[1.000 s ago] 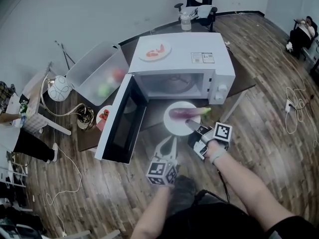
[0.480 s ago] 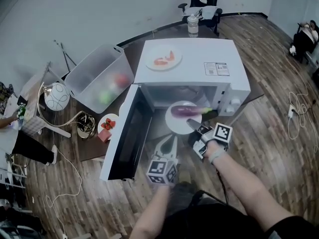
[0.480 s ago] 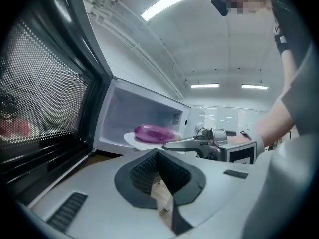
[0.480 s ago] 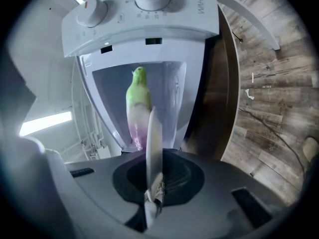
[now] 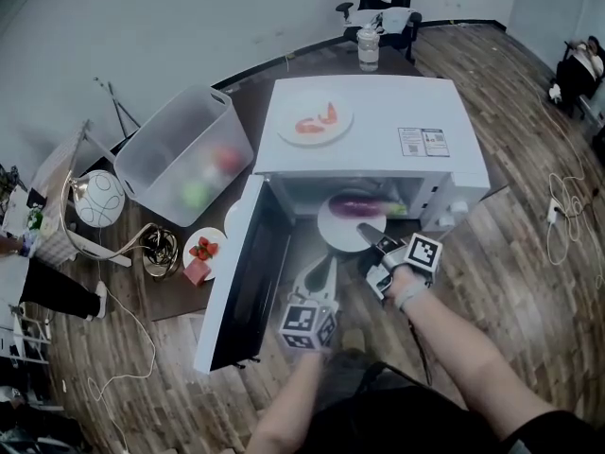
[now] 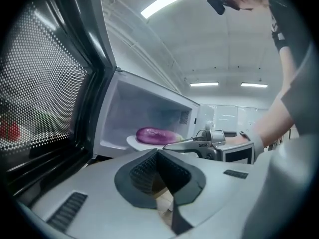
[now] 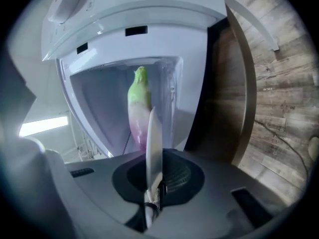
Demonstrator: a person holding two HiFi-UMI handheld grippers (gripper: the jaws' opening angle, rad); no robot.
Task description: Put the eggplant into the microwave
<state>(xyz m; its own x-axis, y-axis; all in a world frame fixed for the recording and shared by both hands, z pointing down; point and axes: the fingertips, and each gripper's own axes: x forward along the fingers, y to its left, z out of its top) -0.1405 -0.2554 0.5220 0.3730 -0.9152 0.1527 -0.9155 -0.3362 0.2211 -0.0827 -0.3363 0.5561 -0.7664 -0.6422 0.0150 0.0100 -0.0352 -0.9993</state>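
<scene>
A purple eggplant (image 5: 357, 203) with a green stem lies on a white plate (image 5: 342, 229). My right gripper (image 5: 370, 237) is shut on the plate's near rim and holds it level at the mouth of the white microwave (image 5: 371, 126), whose door (image 5: 242, 274) hangs open to the left. In the right gripper view the plate (image 7: 153, 144) shows edge-on between the jaws, with the eggplant (image 7: 138, 102) beyond it inside the cavity. My left gripper (image 5: 327, 267) is shut and empty, below the opening and left of the plate. Its own view shows the eggplant (image 6: 156, 135) at the cavity floor.
On top of the microwave rests a plate with red food (image 5: 321, 119). A clear plastic bin (image 5: 185, 155) stands to the left, and a small plate of strawberries (image 5: 204, 248) sits by the door. A bottle (image 5: 368, 45) stands behind. Cables run over the wooden floor.
Both grippers moved forward toward the microwave. The plate with the eggplant went from in front of the opening to partly inside the cavity. Neither jaw opened or shut.
</scene>
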